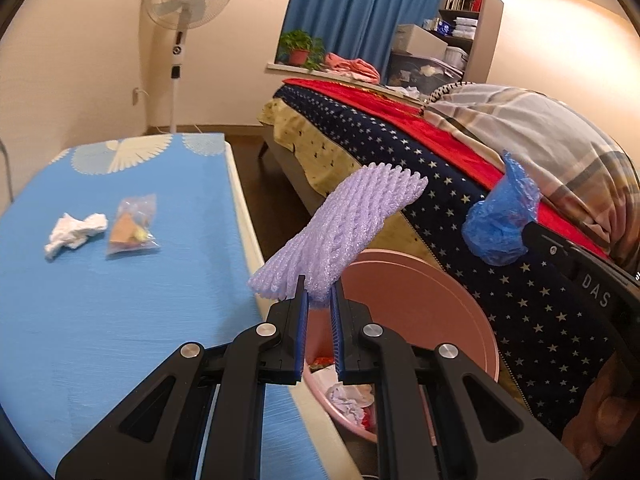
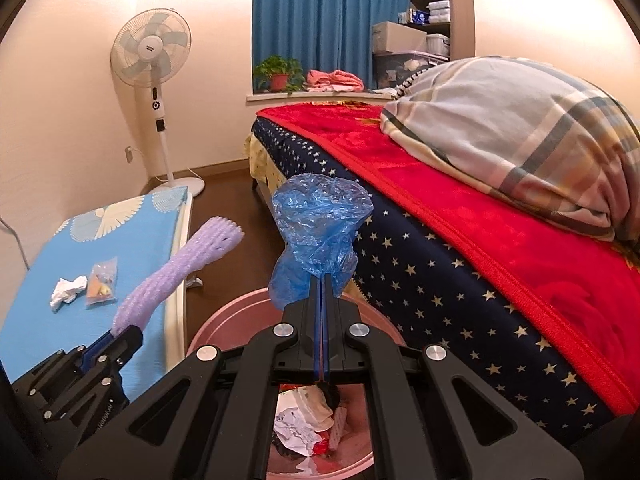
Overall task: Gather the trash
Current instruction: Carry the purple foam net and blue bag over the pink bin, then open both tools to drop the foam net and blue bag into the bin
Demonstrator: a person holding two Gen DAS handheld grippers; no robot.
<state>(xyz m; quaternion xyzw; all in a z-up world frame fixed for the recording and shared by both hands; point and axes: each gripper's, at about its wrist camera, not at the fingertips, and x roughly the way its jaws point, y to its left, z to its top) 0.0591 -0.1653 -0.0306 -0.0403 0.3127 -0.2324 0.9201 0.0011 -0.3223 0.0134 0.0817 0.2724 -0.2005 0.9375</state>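
A lived-in bedroom in a home is shown. A bed (image 2: 460, 248) is covered with a red blanket (image 2: 440, 184) over a star-patterned sheet, and a bundled plaid quilt (image 2: 520, 136) is piled on it. Blue curtains (image 2: 328, 20) are hung over a window ledge where a potted plant (image 2: 278, 74) and folded clothes are kept. A standing fan (image 2: 154, 64) is placed against the wall, and shelves (image 2: 432, 4) are stocked with books and storage boxes.

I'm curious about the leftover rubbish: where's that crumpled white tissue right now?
The crumpled white tissue lies on the blue table, at the left of both views, beside a clear snack bag.
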